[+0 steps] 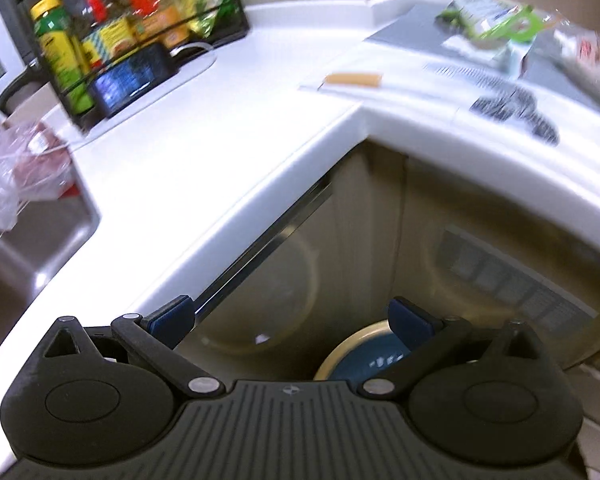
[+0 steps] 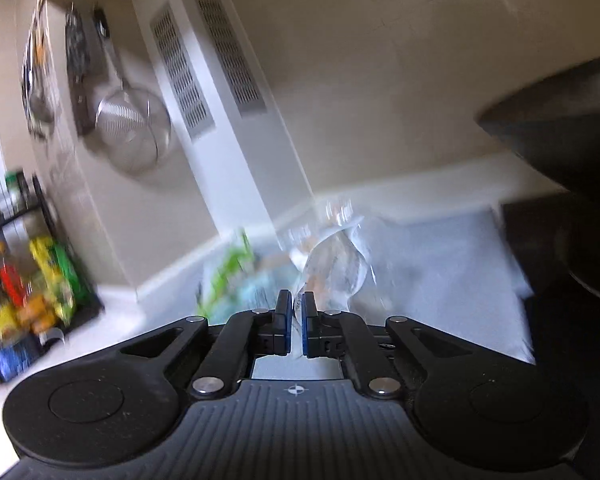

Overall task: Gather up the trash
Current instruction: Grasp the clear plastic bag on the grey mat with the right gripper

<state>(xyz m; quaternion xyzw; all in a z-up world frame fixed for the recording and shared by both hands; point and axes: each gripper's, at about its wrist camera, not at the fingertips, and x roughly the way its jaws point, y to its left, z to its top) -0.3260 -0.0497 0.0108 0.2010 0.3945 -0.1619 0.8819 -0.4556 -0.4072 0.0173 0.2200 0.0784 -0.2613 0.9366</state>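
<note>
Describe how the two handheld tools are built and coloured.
Both look alike. The left tool and the right tool each have a black ribbed body with a small crosshair mark, two round black housings at the sides, black link arms joined by silver rivets, and blue-padded fingers. No cables or sleeves show.

Your left tool is matte black: a ribbed centre plate with a small round crosshair mark, two round housings with triangular cut-outs flanking that plate, and jointed link arms pinned by silver screws. Its fingers carry dark blue pads. Your right tool matches it, blue pads included.
</note>
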